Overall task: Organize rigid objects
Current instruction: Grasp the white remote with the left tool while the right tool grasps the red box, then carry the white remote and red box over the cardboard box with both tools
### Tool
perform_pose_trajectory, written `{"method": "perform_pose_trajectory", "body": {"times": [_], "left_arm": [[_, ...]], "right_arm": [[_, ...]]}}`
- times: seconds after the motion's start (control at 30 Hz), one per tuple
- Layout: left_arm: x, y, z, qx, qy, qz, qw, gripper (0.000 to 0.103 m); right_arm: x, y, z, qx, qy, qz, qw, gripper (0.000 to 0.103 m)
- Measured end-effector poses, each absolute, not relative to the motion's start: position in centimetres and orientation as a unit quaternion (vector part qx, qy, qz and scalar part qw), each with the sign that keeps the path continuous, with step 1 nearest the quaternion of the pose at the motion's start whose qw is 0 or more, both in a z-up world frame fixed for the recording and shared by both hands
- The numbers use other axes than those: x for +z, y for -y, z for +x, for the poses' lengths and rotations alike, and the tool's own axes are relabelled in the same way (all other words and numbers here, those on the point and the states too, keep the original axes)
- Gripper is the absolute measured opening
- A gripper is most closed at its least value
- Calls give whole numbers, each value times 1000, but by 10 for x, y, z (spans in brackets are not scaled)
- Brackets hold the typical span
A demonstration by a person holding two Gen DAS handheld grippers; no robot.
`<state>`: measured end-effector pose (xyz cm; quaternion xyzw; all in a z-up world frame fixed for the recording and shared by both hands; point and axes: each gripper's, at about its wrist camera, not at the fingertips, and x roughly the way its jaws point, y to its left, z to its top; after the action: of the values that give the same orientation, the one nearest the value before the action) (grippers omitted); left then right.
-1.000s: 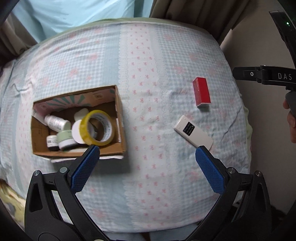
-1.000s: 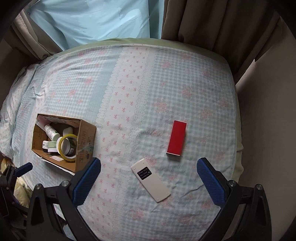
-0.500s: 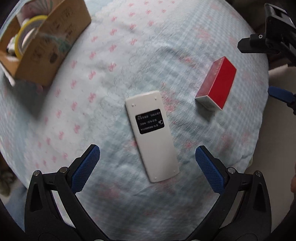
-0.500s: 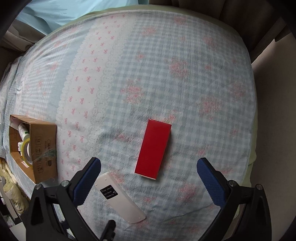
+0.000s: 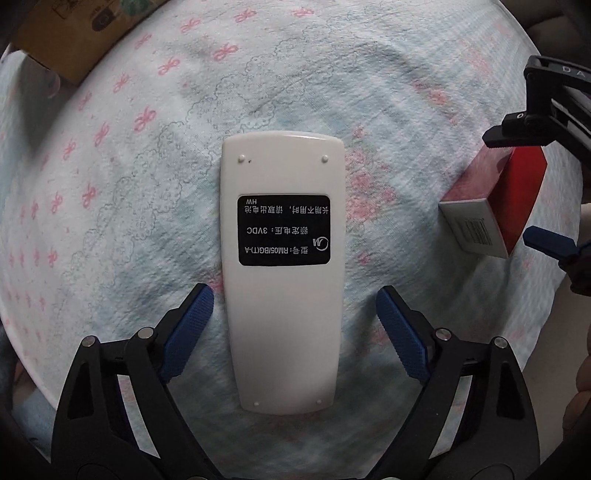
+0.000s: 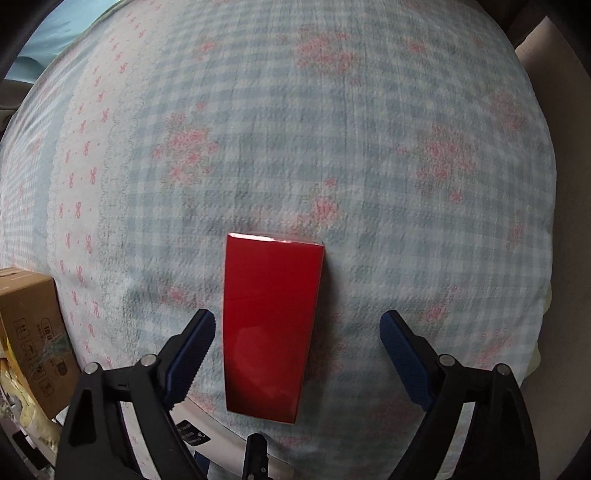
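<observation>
A white remote (image 5: 282,273) lies face down on the patterned bedspread, its black label up. My left gripper (image 5: 295,321) is open and straddles the remote's near half, one pad on each side, not touching. A red box (image 6: 269,325) lies flat on the bedspread; it also shows in the left wrist view (image 5: 495,206). My right gripper (image 6: 297,350) is open with the box's near half between its pads, closer to the left pad. A corner of the remote (image 6: 192,435) shows under the right gripper.
A cardboard box (image 6: 33,332) stands at the left, also in the left wrist view (image 5: 81,33) at top left. The bed's right edge (image 6: 546,295) drops off near the red box. The right gripper's frame (image 5: 546,110) shows beside the red box.
Both grippers have come down close to the bed. The left one now straddles the remote, the right one straddles the red box. Both stay open.
</observation>
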<state>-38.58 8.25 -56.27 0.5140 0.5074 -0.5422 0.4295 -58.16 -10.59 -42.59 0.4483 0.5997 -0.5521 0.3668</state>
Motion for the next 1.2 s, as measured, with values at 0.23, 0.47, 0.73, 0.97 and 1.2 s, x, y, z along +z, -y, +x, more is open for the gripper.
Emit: {"method": "perform_pose_trajectory", "body": {"times": [0.23, 0.47, 0.73, 0.97, 1.2], "left_arm": [[-565, -86, -389, -539, -505, 512, 439, 88], [-559, -94, -380, -541, -507, 511, 434, 55], [-553, -105, -378, -560, -498, 520, 410, 55], [-542, -114, -374, -578, -490, 519, 396, 55], [-530, -123, -372, -588, -490, 514, 387, 55]], "right_arm": [[-438, 92, -588, -571, -586, 458, 347, 75], [-431, 79, -579, -580, -583, 437, 364, 49], [-429, 71, -568, -566, -602, 419, 376, 39], [-420, 60, -569, -564, -600, 419, 383, 38], [-408, 50, -567, -560, -601, 414, 393, 38]]}}
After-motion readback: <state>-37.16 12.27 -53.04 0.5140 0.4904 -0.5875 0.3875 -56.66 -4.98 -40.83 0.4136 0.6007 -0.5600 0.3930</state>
